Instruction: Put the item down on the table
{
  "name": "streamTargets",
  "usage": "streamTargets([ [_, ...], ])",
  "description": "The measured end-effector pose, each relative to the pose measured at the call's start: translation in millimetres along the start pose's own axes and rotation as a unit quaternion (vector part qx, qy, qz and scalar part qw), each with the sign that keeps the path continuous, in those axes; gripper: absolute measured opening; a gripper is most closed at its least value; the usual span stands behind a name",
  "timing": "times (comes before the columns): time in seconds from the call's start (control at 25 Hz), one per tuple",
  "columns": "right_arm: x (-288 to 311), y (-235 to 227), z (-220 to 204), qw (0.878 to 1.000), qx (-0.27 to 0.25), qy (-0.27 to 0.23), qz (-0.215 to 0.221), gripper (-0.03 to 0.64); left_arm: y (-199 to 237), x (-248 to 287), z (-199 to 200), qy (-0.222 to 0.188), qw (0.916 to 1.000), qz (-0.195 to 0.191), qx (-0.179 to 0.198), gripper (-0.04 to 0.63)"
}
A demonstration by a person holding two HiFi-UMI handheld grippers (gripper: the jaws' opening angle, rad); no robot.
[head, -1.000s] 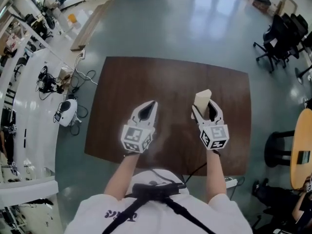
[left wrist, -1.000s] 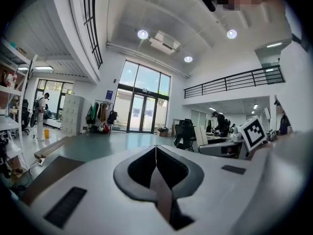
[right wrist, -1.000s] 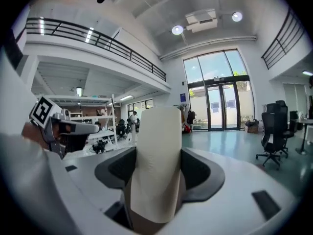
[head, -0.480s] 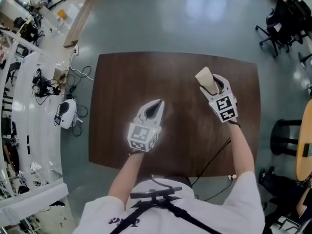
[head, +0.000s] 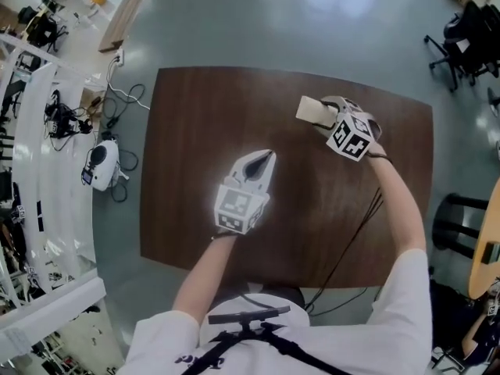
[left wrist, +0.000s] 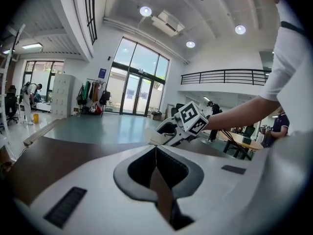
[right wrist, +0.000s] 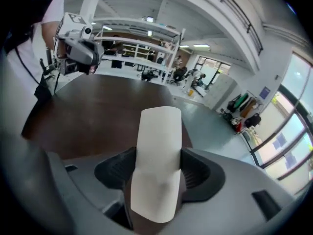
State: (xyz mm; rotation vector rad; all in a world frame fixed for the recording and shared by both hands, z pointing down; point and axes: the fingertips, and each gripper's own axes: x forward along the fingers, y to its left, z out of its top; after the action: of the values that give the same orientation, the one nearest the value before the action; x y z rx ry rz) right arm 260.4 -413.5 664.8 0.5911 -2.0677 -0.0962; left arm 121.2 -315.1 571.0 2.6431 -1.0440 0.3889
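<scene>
My right gripper [head: 322, 111] grasps a plain cream item [head: 308, 109] between its jaws, holding it over the far right part of the dark brown table [head: 195, 123]. My left gripper [head: 264, 159] is clenched on nothing, over the table's middle. The only print I can see is the black-and-white squares on each marker cube [head: 350, 135].

No readable text, labels or numbers
</scene>
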Motion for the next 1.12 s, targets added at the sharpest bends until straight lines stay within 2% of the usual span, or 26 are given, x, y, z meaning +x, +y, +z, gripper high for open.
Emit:
streamTargets([
  [0.12,44,31,-11,0.995,-0.056,0.045,0.072,0.295,7,8,-16,0.012,0.9999,0.002,-0.008,0.012],
  [0.2,68,48,-17,0.989,-0.080,0.074,0.102,0.295,13,11,-25,0.018,0.9997,0.002,-0.015,0.012],
  [0.48,115,72,-11,0.981,-0.056,0.108,0.154,0.295,32,8,-53,0.032,0.9983,0.010,-0.047,0.012],
  [0.64,123,78,-17,0.976,-0.045,0.123,0.175,0.295,35,4,-54,0.035,0.9974,0.008,-0.062,0.012],
  [0.8,121,77,-17,0.975,-0.026,0.127,0.182,0.295,38,-3,-63,0.038,0.9966,0.013,-0.072,0.012],
  [1.0,119,61,-18,0.981,0.020,0.127,0.144,0.298,42,-18,-65,0.043,0.9966,0.012,-0.069,0.012],
  [1.08,111,51,-12,0.986,0.050,0.114,0.112,0.396,42,-28,-63,0.045,0.9966,0.012,-0.068,0.012],
  [1.12,104,48,-6,0.987,0.068,0.103,0.099,0.396,41,-34,-62,0.044,0.9965,0.010,-0.070,0.012],
])
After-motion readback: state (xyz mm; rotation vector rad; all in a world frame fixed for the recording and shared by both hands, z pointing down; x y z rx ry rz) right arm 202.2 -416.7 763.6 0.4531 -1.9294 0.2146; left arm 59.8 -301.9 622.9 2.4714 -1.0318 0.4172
